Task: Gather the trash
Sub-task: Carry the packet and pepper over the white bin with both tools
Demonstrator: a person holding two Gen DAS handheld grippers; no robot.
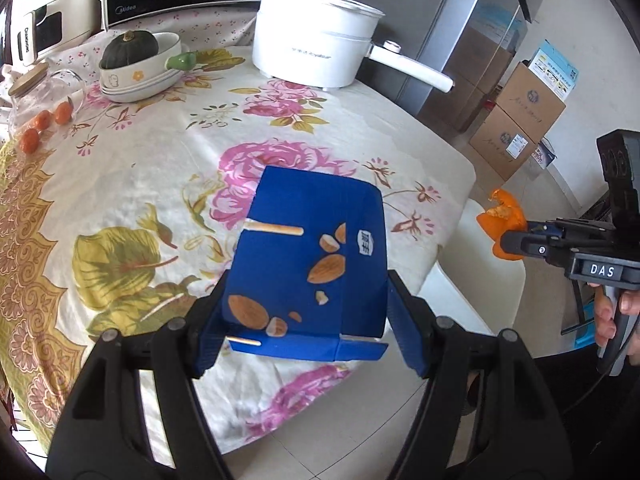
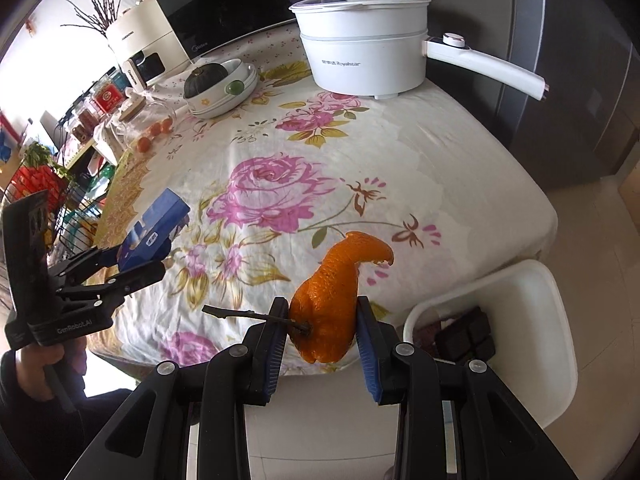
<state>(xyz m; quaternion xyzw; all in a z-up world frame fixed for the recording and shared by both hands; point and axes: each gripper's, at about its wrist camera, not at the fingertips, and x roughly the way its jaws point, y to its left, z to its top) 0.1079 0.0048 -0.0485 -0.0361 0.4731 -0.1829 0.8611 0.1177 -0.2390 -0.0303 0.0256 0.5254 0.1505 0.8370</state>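
My left gripper (image 1: 306, 320) is shut on a blue snack box (image 1: 312, 264) printed with almonds, held above the near edge of the flowered tablecloth (image 1: 160, 168). The box also shows in the right wrist view (image 2: 154, 232), in the left gripper (image 2: 150, 258). My right gripper (image 2: 322, 328) is shut on an orange peel (image 2: 332, 300) with a twig stem, held over the table's near right corner. The peel (image 1: 502, 216) and right gripper (image 1: 508, 238) also show at the right of the left wrist view. A white bin (image 2: 520, 300) stands just right of the right gripper, below table height.
A white electric pot (image 2: 364, 56) with a long handle stands at the back of the table. Stacked bowls with a dark green squash (image 1: 130, 50), a glass jar (image 1: 36, 92) and small oranges (image 1: 44, 124) sit at the back left. Cardboard boxes (image 1: 520, 116) stand on the floor at right.
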